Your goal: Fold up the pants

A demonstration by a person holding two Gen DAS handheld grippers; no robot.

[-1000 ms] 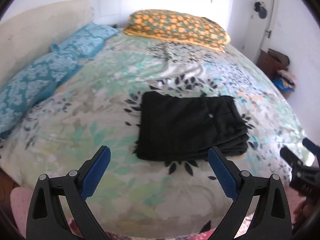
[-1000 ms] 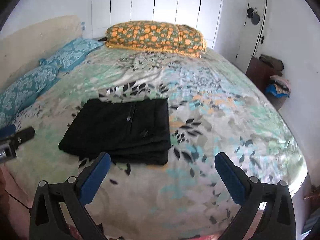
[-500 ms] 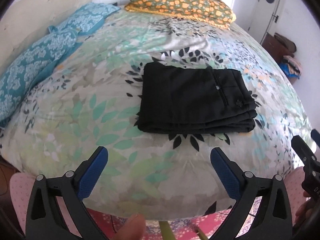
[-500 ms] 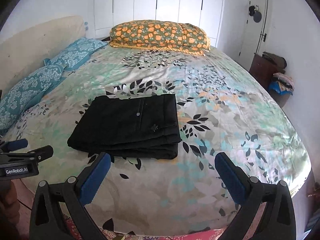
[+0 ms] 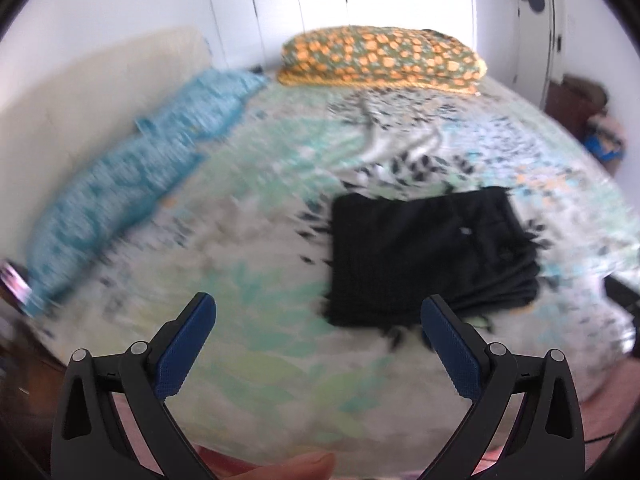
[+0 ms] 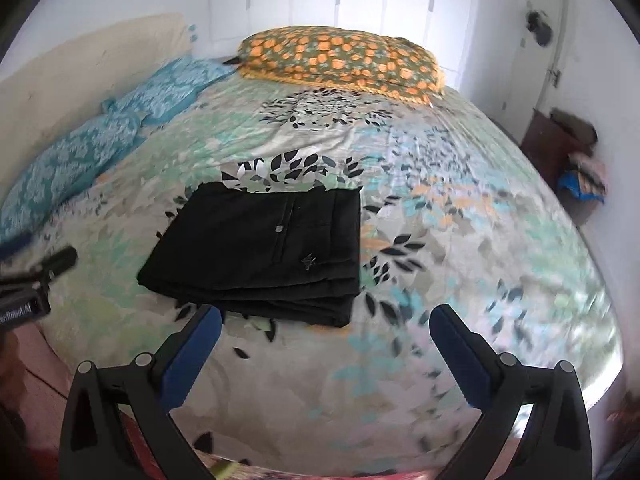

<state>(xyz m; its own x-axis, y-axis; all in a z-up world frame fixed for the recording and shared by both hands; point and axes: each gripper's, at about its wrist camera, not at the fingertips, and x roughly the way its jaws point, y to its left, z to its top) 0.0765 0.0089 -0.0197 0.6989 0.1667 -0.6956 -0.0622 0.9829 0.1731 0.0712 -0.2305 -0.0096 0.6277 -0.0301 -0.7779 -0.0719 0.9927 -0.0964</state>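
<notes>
Black pants (image 6: 260, 250) lie folded into a flat stack on the floral bedspread (image 6: 460, 280), near the front edge of the bed. The left wrist view shows them blurred (image 5: 428, 252), ahead and to the right. My left gripper (image 5: 318, 342) is open and empty, held back over the bed's front edge. My right gripper (image 6: 326, 350) is open and empty, just in front of the pants' near edge. The left gripper's tip also shows in the right wrist view (image 6: 48, 268), at the left edge.
An orange-dotted pillow (image 6: 340, 60) lies at the far end of the bed. Blue patterned pillows (image 6: 104, 140) line the left side by a cream headboard (image 6: 80, 68). A dark cabinet with clothes (image 6: 568, 148) stands at the right wall near a door.
Both grippers have tilted up and moved a little since half a second ago; the left view is motion-blurred. The pants lie as before, and both grippers stay open.
</notes>
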